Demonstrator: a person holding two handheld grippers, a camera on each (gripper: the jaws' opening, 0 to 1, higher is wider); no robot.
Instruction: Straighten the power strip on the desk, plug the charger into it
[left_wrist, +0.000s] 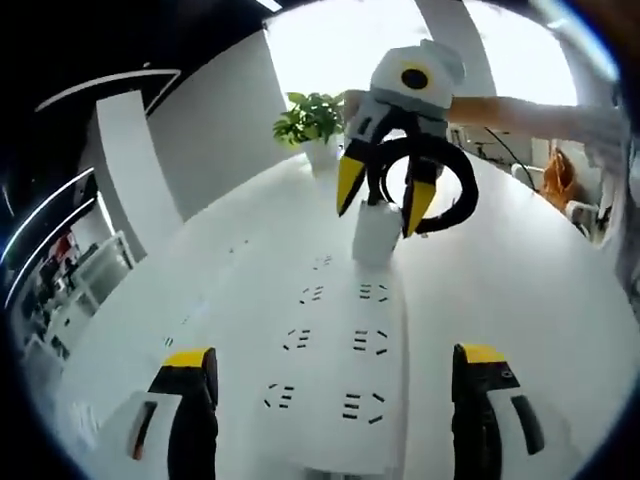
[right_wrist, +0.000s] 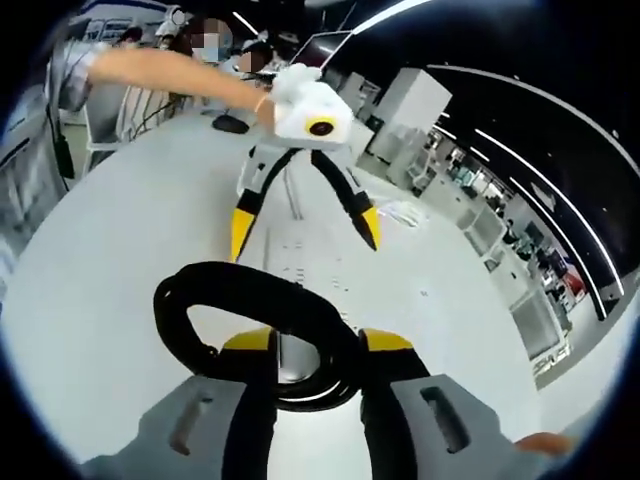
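A white power strip (left_wrist: 340, 330) with two rows of sockets lies lengthwise on the white desk, running away from my left gripper (left_wrist: 337, 362). That gripper hangs open over the strip's near end with nothing between its jaws. At the far end, a white charger (left_wrist: 375, 232) stands upright on the strip. My right gripper (left_wrist: 382, 205) is shut on it from above, and a looped black cable (left_wrist: 465, 185) hangs beside it. In the right gripper view, the right gripper (right_wrist: 318, 345) clamps the charger (right_wrist: 290, 362) under the cable loop (right_wrist: 230, 285). Beyond lie the strip (right_wrist: 325, 275) and the spread left gripper (right_wrist: 305, 232).
A potted green plant (left_wrist: 312, 120) stands at the desk's far end behind the charger. A person's arm (left_wrist: 520, 110) reaches in from the right. The white desk (left_wrist: 520, 290) stretches wide on both sides of the strip. White shelving (right_wrist: 470, 230) stands beyond the desk edge.
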